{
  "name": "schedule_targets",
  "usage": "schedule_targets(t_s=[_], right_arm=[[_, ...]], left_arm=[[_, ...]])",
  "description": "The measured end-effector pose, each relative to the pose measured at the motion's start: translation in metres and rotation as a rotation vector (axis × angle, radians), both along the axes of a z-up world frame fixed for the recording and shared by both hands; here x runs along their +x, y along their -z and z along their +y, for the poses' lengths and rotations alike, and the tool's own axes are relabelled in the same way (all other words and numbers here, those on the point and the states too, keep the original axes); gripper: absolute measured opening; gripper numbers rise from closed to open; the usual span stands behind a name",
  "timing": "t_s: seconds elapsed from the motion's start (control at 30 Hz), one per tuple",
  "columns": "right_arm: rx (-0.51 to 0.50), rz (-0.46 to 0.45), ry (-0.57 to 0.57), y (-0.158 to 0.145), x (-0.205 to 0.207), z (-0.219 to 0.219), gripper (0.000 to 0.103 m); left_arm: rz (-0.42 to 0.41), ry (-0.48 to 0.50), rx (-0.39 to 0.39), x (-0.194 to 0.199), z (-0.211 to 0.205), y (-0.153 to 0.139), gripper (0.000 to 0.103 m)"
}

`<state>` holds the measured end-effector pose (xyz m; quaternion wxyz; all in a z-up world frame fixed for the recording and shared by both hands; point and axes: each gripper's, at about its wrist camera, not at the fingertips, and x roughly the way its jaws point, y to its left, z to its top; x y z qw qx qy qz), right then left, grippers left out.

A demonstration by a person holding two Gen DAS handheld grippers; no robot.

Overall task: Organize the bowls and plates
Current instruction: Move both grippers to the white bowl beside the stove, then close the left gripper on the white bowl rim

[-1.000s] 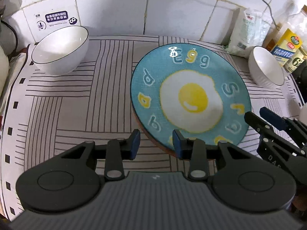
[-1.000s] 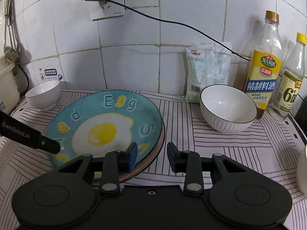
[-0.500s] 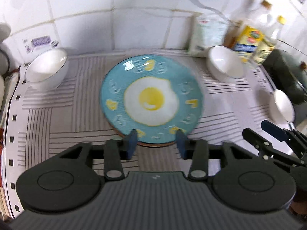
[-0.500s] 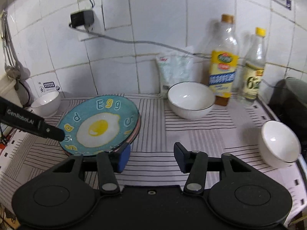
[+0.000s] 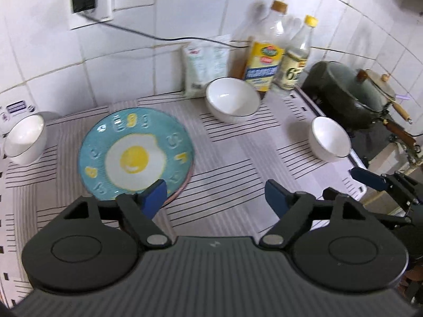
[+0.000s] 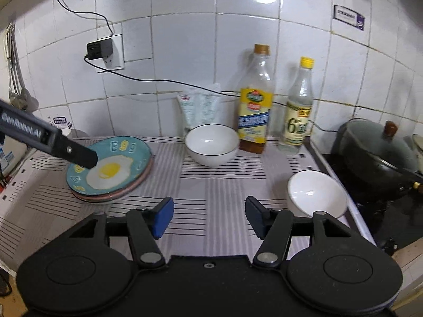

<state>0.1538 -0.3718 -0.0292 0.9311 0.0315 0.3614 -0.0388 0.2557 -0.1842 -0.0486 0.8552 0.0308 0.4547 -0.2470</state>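
Note:
A blue plate with a fried-egg picture (image 5: 134, 155) (image 6: 108, 169) lies on top of a pinkish plate on the striped mat, at the left. Three white bowls stand apart: one at the far left (image 5: 25, 138), one at the back by the bottles (image 5: 232, 100) (image 6: 211, 144), one at the right near the stove (image 5: 329, 140) (image 6: 316, 194). My left gripper (image 5: 215, 194) hangs above the mat just right of the plate. Its jaws are opening with nothing between them. My right gripper (image 6: 210, 215) hovers over the middle of the mat, jaws opening and empty too.
Two bottles (image 6: 255, 100) (image 6: 298, 105) and a white bag (image 6: 201, 108) stand against the tiled wall. A dark lidded wok (image 6: 378, 155) sits on the stove at the right. A cable runs from the wall socket (image 6: 101, 49). The mat (image 6: 219, 182) ends at the stove edge.
Both grippers have drawn back and upward from the blue plate's rim, and their jaws have widened. The plate now lies flat on the stack, free of both.

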Motion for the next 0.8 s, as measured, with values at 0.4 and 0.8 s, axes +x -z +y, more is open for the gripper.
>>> schedule_targets(t_s=[0.4, 0.8], right_arm=[[0.087, -0.038, 0.068, 0.029, -0.015, -0.041, 0.086], [-0.03, -0.036, 0.187, 0.119, -0.007, -0.093, 0.094]], left_arm=[[-0.019, 0.042, -0.186, 0.004, -0.052, 0.014, 0.098], [-0.024, 0.195, -0.233, 0.018, -0.147, 0.069, 0.098]])
